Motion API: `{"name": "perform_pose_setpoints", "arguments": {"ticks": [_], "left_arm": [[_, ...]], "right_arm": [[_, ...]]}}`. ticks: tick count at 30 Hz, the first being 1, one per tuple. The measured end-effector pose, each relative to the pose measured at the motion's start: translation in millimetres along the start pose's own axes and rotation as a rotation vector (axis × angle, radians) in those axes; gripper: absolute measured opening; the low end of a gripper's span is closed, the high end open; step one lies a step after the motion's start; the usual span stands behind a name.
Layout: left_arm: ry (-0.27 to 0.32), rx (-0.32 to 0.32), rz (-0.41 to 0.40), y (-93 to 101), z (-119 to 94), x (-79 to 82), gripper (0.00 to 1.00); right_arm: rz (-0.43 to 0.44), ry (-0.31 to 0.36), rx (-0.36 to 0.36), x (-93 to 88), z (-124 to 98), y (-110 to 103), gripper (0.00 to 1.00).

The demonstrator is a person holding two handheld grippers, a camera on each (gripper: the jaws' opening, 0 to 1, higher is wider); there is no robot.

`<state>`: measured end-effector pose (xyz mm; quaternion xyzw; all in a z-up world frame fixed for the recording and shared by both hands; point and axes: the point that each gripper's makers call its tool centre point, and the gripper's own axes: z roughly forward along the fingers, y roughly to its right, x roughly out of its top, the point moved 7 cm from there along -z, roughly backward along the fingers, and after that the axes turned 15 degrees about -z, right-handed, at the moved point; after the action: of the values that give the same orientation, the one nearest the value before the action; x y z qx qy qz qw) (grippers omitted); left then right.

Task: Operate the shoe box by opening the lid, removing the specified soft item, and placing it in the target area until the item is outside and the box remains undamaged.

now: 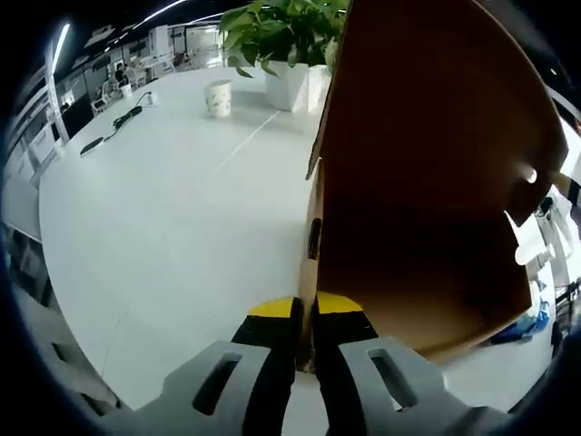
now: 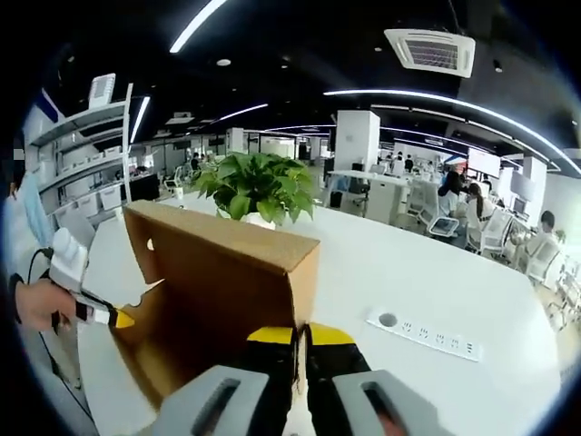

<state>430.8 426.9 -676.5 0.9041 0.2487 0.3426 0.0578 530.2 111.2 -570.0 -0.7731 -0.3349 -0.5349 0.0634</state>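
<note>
So I've got the brown corrugated cardboard shoe box (image 1: 427,182) standing on the big white table (image 1: 172,227), lid side swung up. My left gripper (image 1: 305,341) is pinched down tight on one thin cardboard edge, and my right gripper (image 2: 301,350) is clamped the same way on the edge at the opposite end; both sets of jaws are basically closed with just the board between them. In the right gripper view you can see my other hand (image 2: 36,304) out at the far corner with its tool. Cardboard like this is light and stiff but creases easily, so I'd hold close to a fold or corner and go gently, no twisting. Can't see the soft item inside yet. There's a green potted plant (image 2: 254,186) just behind the box, so watch the swing.
</note>
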Motion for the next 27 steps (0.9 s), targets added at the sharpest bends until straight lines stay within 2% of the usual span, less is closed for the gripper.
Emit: {"name": "perform_pose_setpoints", "arguments": {"ticks": [27], "left_arm": [[-0.001,-0.037,-0.013,-2.7,-2.4,-1.4,0.05]], "right_arm": [[0.022,-0.016,-0.034,-18.3,-19.9,-19.5,0.00]]}}
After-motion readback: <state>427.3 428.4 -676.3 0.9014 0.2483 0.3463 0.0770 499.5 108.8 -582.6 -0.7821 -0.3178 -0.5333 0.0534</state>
